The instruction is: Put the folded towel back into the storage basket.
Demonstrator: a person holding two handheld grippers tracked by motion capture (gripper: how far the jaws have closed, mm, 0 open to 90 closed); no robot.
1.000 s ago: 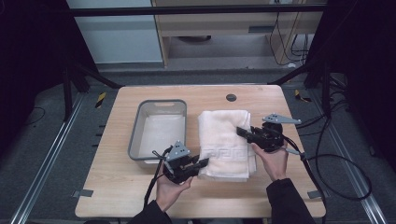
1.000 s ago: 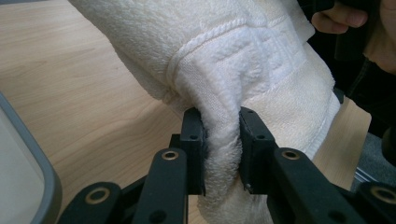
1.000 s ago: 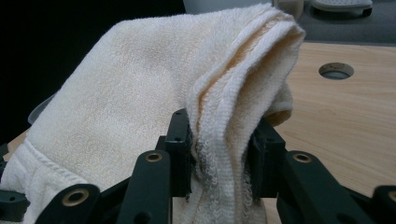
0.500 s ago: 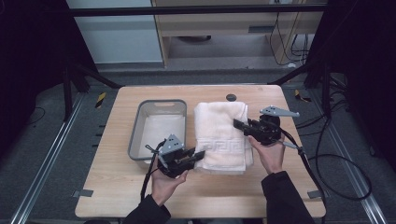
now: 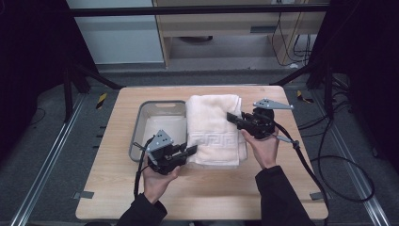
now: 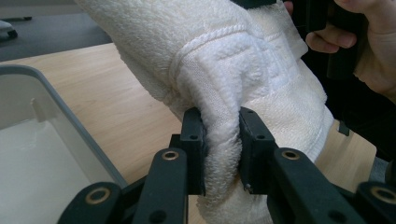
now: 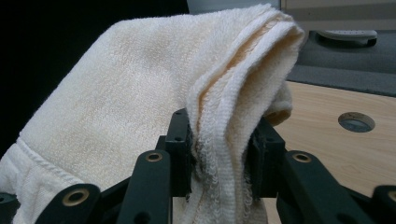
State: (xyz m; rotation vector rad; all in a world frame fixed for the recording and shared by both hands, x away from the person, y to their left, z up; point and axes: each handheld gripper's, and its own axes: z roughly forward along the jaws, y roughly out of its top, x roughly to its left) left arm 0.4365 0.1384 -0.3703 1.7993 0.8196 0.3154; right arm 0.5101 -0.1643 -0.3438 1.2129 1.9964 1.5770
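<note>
A folded white towel [image 5: 214, 127] hangs above the middle of the wooden table [image 5: 282, 188], held from both sides. My left gripper [image 5: 190, 150] is shut on its near left edge; in the left gripper view the towel [image 6: 243, 74] bunches between the pads [image 6: 194, 140]. My right gripper [image 5: 231, 117] is shut on the towel's right edge; the right gripper view shows several folded layers of the towel [image 7: 140, 93] pinched between its pads [image 7: 180, 144]. A hand holds each gripper.
A grey plastic tray [image 5: 155, 125], empty, stands just left of the towel; its rim [image 6: 56, 107] lies close to my left gripper. The table has a round hole [image 7: 356, 122] in it. Cables trail off the right side.
Both grippers have risen and moved away from the person, taking the towel with them. The towel now sits farther back and overlaps the tray's right edge.
</note>
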